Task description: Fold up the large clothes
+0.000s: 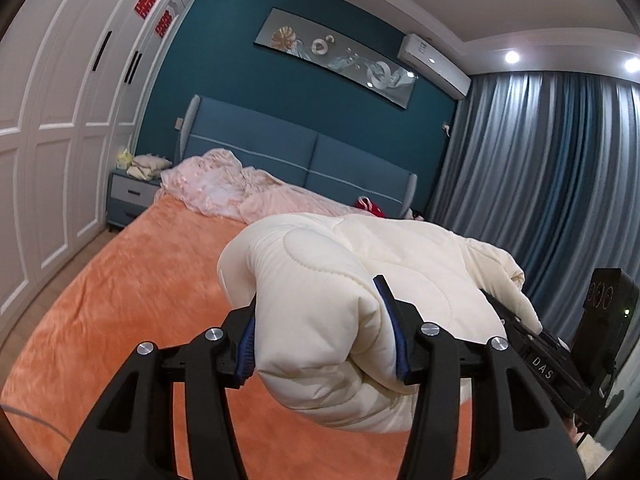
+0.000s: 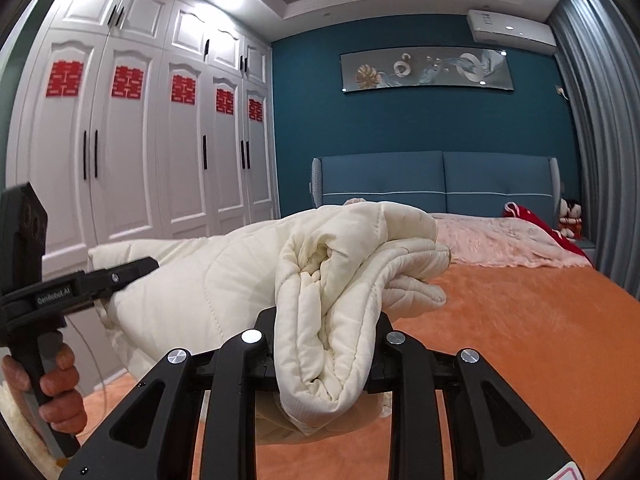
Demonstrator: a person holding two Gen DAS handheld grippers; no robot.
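A cream quilted padded garment (image 1: 340, 280) hangs in the air between both grippers above the orange bed cover (image 1: 132, 300). My left gripper (image 1: 320, 332) is shut on one bunched end of it. My right gripper (image 2: 328, 340) is shut on the other end (image 2: 332, 280), whose folds spill over its jaws. The right gripper also shows at the right edge of the left wrist view (image 1: 560, 360). The left gripper shows at the left of the right wrist view (image 2: 92, 280), held by a hand, with the garment stretched between them.
A crumpled pink blanket (image 2: 500, 240) lies at the head of the bed against the blue headboard (image 2: 440, 176). A red garment (image 2: 536, 224) lies at the far right. White wardrobes (image 2: 140, 140) line the left. Grey curtains (image 1: 540, 180) hang on the right. A nightstand (image 1: 132, 192) carries cloths.
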